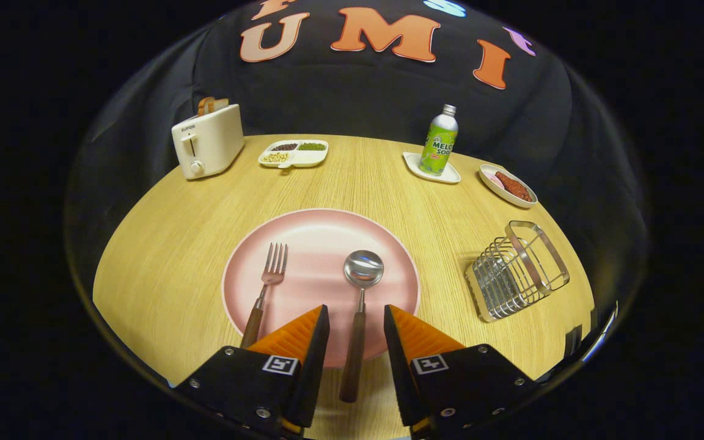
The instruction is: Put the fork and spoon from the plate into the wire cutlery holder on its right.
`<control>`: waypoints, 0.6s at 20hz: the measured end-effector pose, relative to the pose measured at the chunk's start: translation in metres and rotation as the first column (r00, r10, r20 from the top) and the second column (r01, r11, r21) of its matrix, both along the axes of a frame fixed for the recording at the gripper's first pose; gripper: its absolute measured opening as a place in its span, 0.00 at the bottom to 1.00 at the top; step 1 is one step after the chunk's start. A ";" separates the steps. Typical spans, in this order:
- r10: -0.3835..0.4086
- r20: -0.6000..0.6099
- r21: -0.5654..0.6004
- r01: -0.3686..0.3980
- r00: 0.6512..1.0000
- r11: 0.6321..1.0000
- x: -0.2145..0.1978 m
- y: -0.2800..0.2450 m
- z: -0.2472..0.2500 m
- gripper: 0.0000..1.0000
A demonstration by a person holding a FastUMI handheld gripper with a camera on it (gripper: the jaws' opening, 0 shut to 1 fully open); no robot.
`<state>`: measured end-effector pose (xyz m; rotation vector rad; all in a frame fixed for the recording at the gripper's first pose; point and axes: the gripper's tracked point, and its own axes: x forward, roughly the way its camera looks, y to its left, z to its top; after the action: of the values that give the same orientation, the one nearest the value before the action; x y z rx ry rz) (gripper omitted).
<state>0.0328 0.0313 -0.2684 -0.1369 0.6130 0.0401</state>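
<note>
A pink plate [321, 229] lies on the wooden table just ahead of my fingers. On it rest a fork [266, 287] to the left and a spoon [359, 293] to the right, both with dark wooden handles pointing toward me. My gripper [356, 315] is open, and the spoon's handle runs through the gap between the two fingers without either pad touching it. The fork's handle ends beside the left finger. The wire cutlery holder [517, 272] stands to the right of the plate, upright with its open top tilted away.
A cream toaster [207, 142] with bread stands at the far left. A white divided dish [294, 153] of beans sits beside it. A green soda bottle [439, 142] on a white tray and an oval dish [506, 185] of food are at the far right.
</note>
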 end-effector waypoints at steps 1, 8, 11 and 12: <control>-0.004 -0.011 0.000 0.004 1.000 1.000 0.001 0.000 -0.003 0.48; -0.009 -0.072 0.003 0.009 0.997 1.000 0.003 0.000 -0.019 0.26; -0.025 -0.085 0.006 0.026 0.996 1.000 0.003 -0.002 -0.018 0.11; -0.030 -0.086 0.011 0.031 0.996 0.999 0.004 -0.003 -0.017 0.10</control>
<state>0.0368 0.0280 -0.2858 -0.1140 0.7007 0.0207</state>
